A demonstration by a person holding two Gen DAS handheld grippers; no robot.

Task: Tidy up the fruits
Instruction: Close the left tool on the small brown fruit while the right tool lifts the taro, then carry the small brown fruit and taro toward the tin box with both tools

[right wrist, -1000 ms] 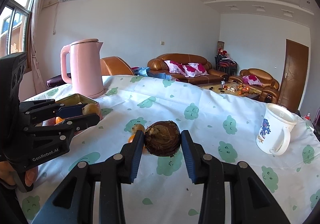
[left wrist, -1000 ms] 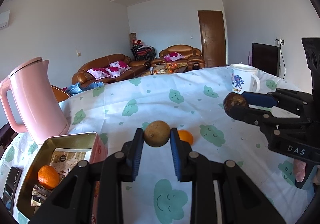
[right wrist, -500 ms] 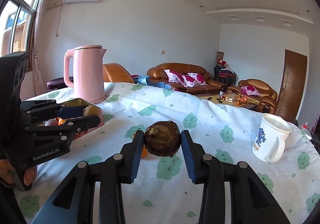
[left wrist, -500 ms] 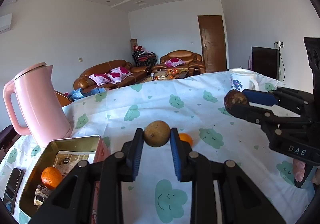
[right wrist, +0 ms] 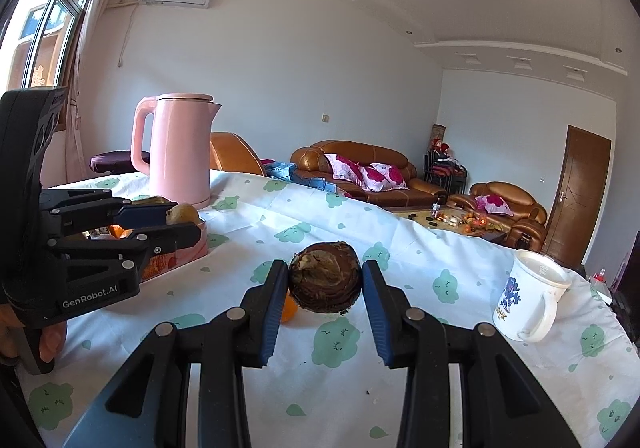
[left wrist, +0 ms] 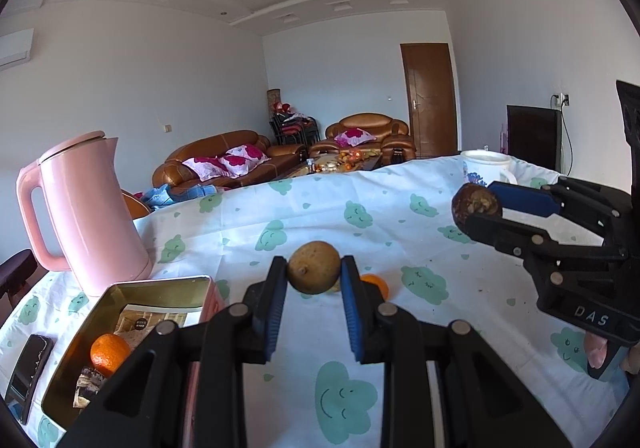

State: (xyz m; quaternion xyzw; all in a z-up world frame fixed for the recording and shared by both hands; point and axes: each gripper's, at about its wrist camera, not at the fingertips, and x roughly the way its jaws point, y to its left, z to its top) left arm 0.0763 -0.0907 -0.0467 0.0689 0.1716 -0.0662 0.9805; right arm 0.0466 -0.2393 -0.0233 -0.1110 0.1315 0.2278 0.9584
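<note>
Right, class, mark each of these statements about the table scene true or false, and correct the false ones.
1. The left gripper holds a round yellow-brown fruit. True.
2. The right gripper is empty. False: it grips a dark brown rough-skinned fruit.
3. An orange mandarin lies in the open metal tin. True.
4. The pink electric kettle lies on its side. False: it stands upright.
5. The white printed mug stands inside the tin. False: it stands on the tablecloth.

Bright daylight from the window [right wrist: 44, 27], sharp focus, heavy fisheye bending, perhaps slight ceiling glare.
</note>
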